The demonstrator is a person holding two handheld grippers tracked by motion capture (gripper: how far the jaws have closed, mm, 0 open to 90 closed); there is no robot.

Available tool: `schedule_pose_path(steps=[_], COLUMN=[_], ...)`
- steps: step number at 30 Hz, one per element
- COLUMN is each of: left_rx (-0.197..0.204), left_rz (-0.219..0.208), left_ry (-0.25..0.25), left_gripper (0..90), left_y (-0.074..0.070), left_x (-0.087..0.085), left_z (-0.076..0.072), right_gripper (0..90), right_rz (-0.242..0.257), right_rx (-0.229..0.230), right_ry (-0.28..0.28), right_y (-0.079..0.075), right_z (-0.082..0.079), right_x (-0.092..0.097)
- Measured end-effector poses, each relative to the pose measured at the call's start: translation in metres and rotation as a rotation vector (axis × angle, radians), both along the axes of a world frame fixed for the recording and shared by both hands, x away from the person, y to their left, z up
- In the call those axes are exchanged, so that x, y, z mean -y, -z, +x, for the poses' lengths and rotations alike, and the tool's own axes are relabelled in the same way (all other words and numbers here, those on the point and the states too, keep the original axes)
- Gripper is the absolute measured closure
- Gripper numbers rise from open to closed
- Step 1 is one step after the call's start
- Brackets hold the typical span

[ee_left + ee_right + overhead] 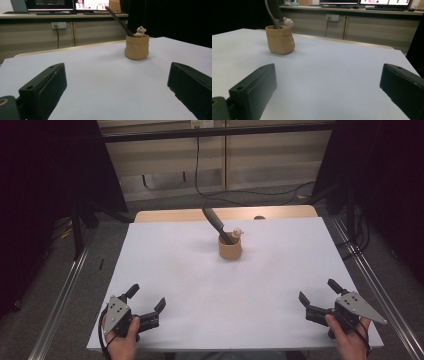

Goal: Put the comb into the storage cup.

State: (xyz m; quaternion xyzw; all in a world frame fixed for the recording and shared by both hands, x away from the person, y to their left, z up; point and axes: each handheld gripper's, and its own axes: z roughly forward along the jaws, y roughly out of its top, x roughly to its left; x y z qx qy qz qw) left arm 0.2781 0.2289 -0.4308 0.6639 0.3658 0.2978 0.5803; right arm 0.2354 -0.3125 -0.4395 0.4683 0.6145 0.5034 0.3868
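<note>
the left tongs (148,297) are resting wide apart and empty at the near left corner of the white worktop (175,280). the tan pouch-shaped holder (230,247) is standing upright toward the far middle, carrying a dark long-handled utensil (216,222) that is leaning out to the left and a small bear figure (237,233) at its rim. the right tongs (318,296) are sitting equally wide and empty at the near right corner. judgement: the work is only starting; the next move is calling for a long forward reach to the holder.
</note>
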Motion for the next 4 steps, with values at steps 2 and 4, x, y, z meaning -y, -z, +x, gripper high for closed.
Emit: schedule_pose_path(steps=[2, 4], left_rx=[-0.011, -0.01], left_rz=[0.009, -0.001], left_ry=[0.013, 0.021], left_gripper=[2.4, 2.4], left_y=[0.0014, 0.0007], left_x=[0.0019, 0.0034], left_z=[0.0015, 0.0021], right_gripper=[0.4, 0.4], right_rz=[0.003, 0.007], right_rx=[0.01, 0.014], right_ry=[-0.004, -0.003], right_y=[-0.0006, -0.0008], right_z=[0.0006, 0.0007], right_x=[-0.0001, -0.0003])
